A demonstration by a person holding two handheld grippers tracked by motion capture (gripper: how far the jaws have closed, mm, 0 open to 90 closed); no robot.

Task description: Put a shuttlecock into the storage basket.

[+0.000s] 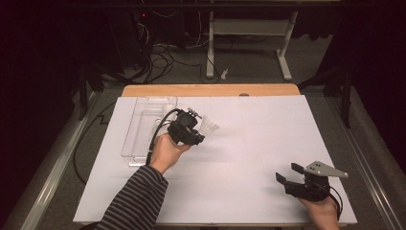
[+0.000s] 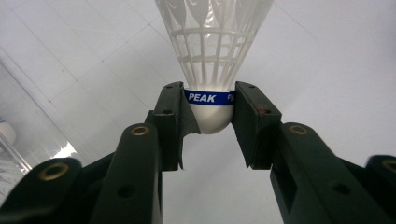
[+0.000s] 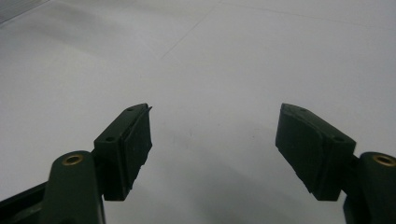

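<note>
A white plastic shuttlecock (image 2: 212, 51) with a blue band marked PEAK sits between the jaws of my left gripper (image 2: 210, 112), which is shut on its rounded cork head. From above, that left gripper (image 1: 198, 128) is held over the white sheet, just right of the clear tray, with the shuttlecock (image 1: 209, 126) skirt pointing right. My right gripper (image 1: 289, 173) stands open near the table's front right corner, with nothing between its jaws. In its own view the right gripper (image 3: 215, 135) looks over bare white sheet.
A clear plastic tray (image 1: 143, 125) lies on the left part of the white sheet (image 1: 249, 158). The wooden table edge (image 1: 210, 89) runs along the back. Beyond it are cables and a white table frame (image 1: 249, 33) on the floor.
</note>
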